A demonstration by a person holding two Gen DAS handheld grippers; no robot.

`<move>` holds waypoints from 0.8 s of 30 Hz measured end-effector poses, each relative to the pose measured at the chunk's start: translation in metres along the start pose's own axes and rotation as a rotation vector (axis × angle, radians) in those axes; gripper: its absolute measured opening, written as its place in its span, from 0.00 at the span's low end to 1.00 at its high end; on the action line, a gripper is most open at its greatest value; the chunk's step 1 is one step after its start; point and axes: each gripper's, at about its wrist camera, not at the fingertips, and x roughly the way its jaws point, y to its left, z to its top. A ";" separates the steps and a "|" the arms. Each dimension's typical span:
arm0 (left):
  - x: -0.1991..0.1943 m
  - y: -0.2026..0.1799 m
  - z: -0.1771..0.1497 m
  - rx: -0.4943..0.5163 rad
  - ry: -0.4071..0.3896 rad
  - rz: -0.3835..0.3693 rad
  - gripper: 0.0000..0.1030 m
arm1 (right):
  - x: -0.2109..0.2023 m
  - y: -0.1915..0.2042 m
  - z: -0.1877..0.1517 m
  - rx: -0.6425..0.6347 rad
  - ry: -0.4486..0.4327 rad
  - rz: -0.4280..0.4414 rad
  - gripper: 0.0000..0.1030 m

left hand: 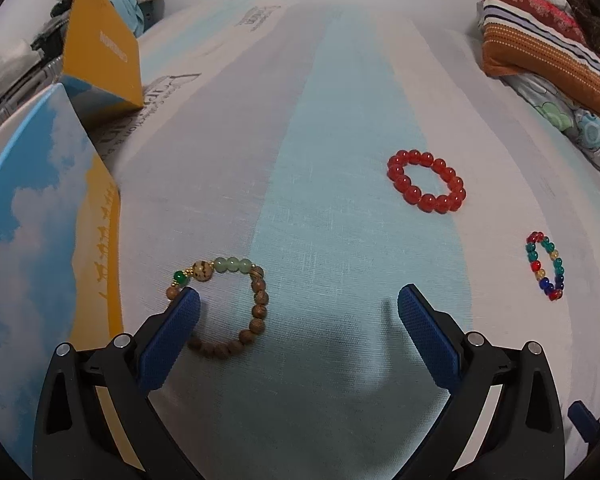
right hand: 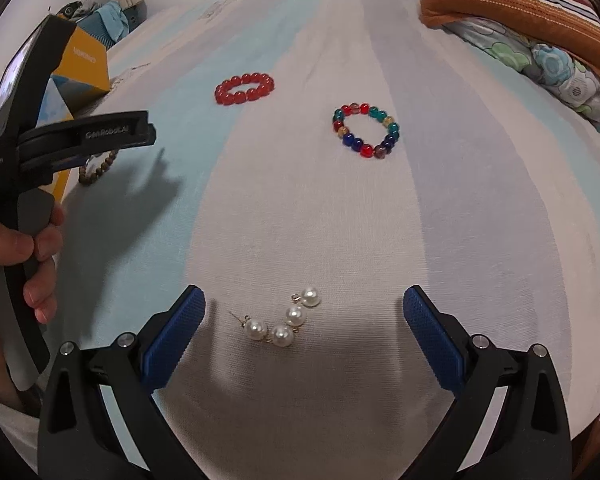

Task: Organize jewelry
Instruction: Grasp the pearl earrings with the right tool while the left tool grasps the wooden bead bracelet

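Open cloth, box at left
Box (left hand: 40, 240) crowds the wooden bracelet (left hand: 228, 304); bare bedsheet (left hand: 320, 200) separates the red bracelet (left hand: 426, 186).

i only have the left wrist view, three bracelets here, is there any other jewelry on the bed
Observer: Yes, pearl earrings lie on the sheet between the open fingers of the right gripper, untouched.
Operator: where is that gripper compared to the multicolor bracelet
Observer: The multicolor bracelet lies well ahead of it, slightly to its right, with the red bracelet farther off to the left.
Operator: can you see my left gripper from there
Observer: Yes, the left gripper shows from the side at the left edge, a hand on its handle, above the wooden bead bracelet beside the yellow and blue box.
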 end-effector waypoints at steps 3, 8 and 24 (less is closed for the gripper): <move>0.006 -0.001 -0.001 0.004 0.011 0.009 0.93 | 0.005 0.001 -0.001 -0.001 0.006 -0.002 0.89; 0.018 -0.004 -0.003 0.017 0.028 0.024 0.92 | 0.013 -0.003 -0.001 0.016 0.025 0.004 0.85; 0.018 -0.010 -0.008 0.045 0.019 0.011 0.61 | 0.013 0.000 -0.004 -0.015 0.008 0.004 0.50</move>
